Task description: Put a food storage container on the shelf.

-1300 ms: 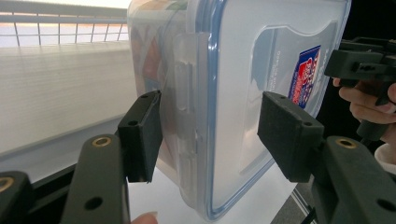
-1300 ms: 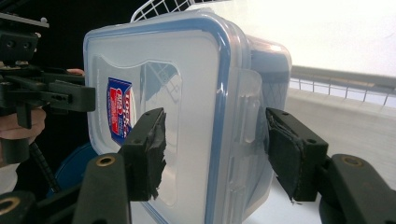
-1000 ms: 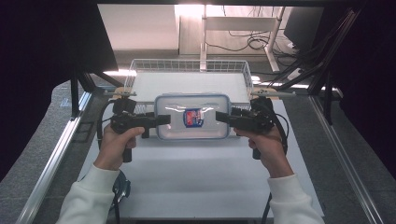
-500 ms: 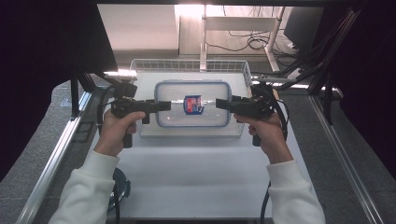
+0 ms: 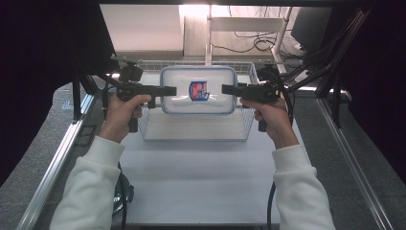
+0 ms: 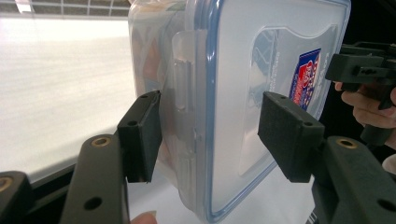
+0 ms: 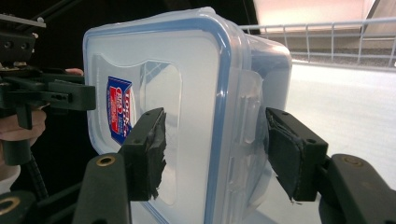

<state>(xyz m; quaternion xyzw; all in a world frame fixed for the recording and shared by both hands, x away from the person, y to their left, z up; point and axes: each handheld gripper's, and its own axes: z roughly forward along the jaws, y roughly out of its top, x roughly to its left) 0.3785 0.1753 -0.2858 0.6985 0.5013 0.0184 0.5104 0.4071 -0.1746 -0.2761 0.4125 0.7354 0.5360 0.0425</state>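
Compared with one second ago, both hands are carrying the clear rectangular plastic container with the blue-rimmed lid (image 5: 198,90) farther from the person, and it is now hanging over the white wire basket (image 5: 195,124) instead of over the bare white worktop (image 5: 198,177). The container is held level between the two tools, and its lid with the red and blue label (image 5: 199,90) is facing up.

The left tool (image 5: 168,91) is gripping the left short side of the container. In the left gripper view its two black jaws are standing on both sides of the lid edge and the side clasp (image 6: 184,84), one at the box body and one over the lid. The right tool (image 5: 229,89) is clamping the opposite short side in the same way, and in the right gripper view its pads (image 7: 152,149) are pressing on the lid and on the wall.
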